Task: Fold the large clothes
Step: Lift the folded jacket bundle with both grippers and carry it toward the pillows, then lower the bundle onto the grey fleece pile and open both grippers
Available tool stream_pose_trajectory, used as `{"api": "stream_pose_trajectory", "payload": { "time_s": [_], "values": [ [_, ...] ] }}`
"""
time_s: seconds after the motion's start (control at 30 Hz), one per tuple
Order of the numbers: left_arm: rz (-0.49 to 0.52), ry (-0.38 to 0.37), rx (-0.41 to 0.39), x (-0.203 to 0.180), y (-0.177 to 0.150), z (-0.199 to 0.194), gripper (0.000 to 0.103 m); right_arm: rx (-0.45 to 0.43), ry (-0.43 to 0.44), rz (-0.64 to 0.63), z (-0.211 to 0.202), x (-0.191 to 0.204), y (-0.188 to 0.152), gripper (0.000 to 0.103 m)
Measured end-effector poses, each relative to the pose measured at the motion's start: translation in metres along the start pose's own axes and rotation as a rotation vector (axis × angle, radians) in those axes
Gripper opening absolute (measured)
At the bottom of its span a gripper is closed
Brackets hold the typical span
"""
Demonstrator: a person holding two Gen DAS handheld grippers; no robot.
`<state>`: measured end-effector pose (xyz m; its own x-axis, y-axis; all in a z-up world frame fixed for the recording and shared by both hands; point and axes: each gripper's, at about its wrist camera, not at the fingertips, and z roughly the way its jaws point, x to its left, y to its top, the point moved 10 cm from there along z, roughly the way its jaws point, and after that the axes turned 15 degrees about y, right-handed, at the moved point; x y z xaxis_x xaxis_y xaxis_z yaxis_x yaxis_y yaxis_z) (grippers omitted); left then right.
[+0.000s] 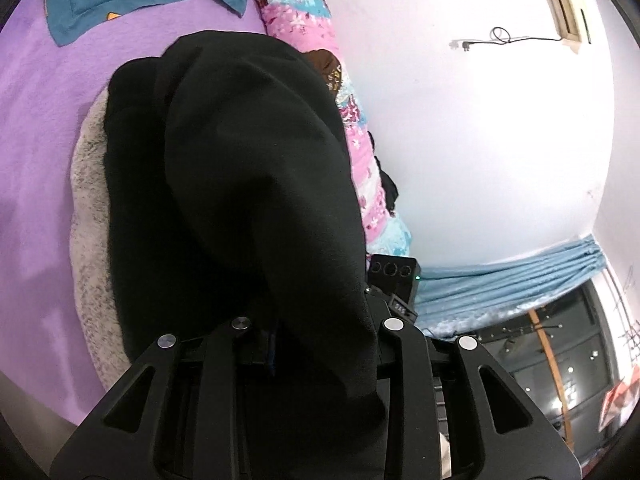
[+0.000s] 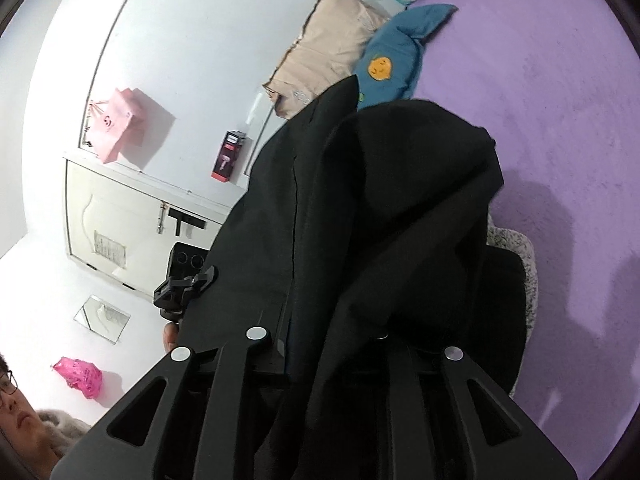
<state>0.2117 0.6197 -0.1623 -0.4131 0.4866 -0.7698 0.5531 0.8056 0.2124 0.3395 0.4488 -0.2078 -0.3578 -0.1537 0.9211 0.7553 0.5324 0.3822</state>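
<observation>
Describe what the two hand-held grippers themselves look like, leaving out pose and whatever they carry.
Both are matte black. The left hand-held gripper shows angular linkage arms with slot-like cutouts and four round silver pivot caps. The right hand-held gripper has the same linkage and silver caps. Each view shows the other unit's black camera box with round openings. No cables or sleeves show.

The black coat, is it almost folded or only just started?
Only partway, I think. Done: the black coat is off the purple bed, lifted above a grey fluffy blanket. In hand: the left gripper and right gripper each seem to pinch its cloth, though the fingertips are hidden. Left: it hangs bunched with no neat fold showing, so laying it flat and folding remain.
</observation>
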Motion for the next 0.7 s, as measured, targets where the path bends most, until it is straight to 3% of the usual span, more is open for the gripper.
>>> {"api": "stream_pose_trajectory", "payload": {
  "time_s": [0.2,0.4,0.5,0.57,0.6,0.67,0.7],
  "values": [
    [-0.036,0.065,0.004,0.04,-0.007,0.008,0.032,0.019,-0.085,0.041,0.008,-0.027,-0.013,0.025],
    [-0.1,0.041,0.016,0.061,-0.016,0.002,0.039,0.027,-0.127,0.05,0.014,-0.031,-0.02,0.038],
    [-0.073,0.071,-0.008,0.055,-0.018,-0.017,0.041,0.004,-0.14,0.042,0.007,-0.021,-0.019,0.057],
    [-0.059,0.107,-0.042,0.055,-0.016,-0.036,0.057,-0.032,-0.161,0.005,-0.007,-0.007,-0.017,0.074],
    [-0.049,0.123,-0.064,0.05,-0.016,-0.046,0.066,-0.048,-0.174,-0.004,-0.012,-0.005,-0.014,0.076],
    [-0.001,0.163,-0.111,0.039,-0.019,-0.073,0.074,-0.082,-0.194,-0.025,-0.028,0.009,-0.015,0.081],
    [0.017,0.196,-0.131,0.03,-0.023,-0.08,0.085,-0.084,-0.209,-0.031,-0.035,0.017,-0.019,0.081]
  ]
}}
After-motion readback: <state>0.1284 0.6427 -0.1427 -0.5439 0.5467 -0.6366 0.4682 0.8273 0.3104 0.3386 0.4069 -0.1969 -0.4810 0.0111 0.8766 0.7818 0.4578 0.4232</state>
